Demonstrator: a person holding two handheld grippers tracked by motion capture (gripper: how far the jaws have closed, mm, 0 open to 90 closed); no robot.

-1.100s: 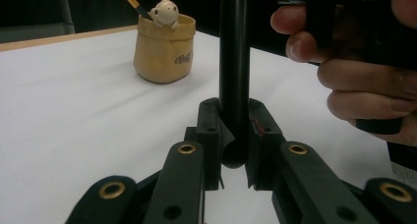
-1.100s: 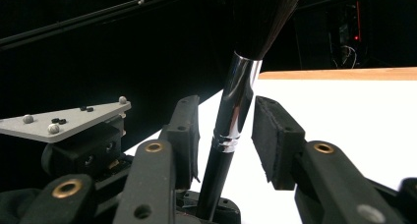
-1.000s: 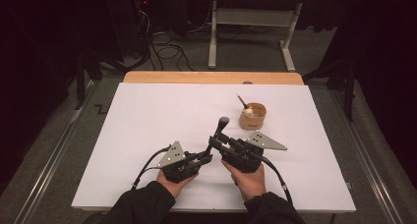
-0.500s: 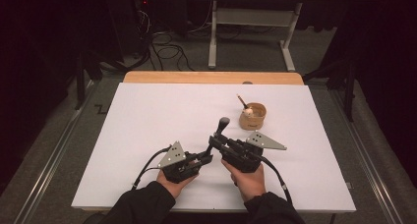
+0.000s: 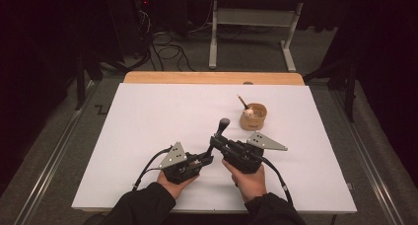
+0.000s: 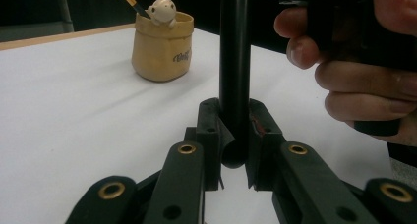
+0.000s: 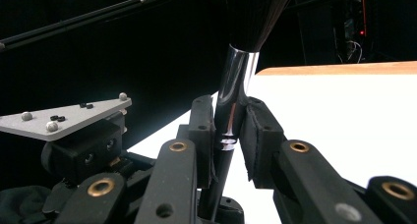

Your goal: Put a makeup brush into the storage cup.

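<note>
A makeup brush (image 5: 220,131) with a black handle (image 6: 235,62), a silver ferrule (image 7: 237,81) and dark bristles stands nearly upright above the white table (image 5: 148,121), held between both grippers. My left gripper (image 5: 209,159) is shut on the bottom end of the handle, with its pads on either side in the left gripper view (image 6: 235,135). My right gripper (image 5: 217,145) sits just above it. Its jaws have just been closing and now press on the ferrule (image 7: 230,126).
A small tan pot (image 5: 253,117) with a figurine and a stick in it stands behind the grippers to the right, also in the left gripper view (image 6: 162,47). A wooden strip (image 5: 212,78) runs along the table's far edge. Cables lie on the floor beyond.
</note>
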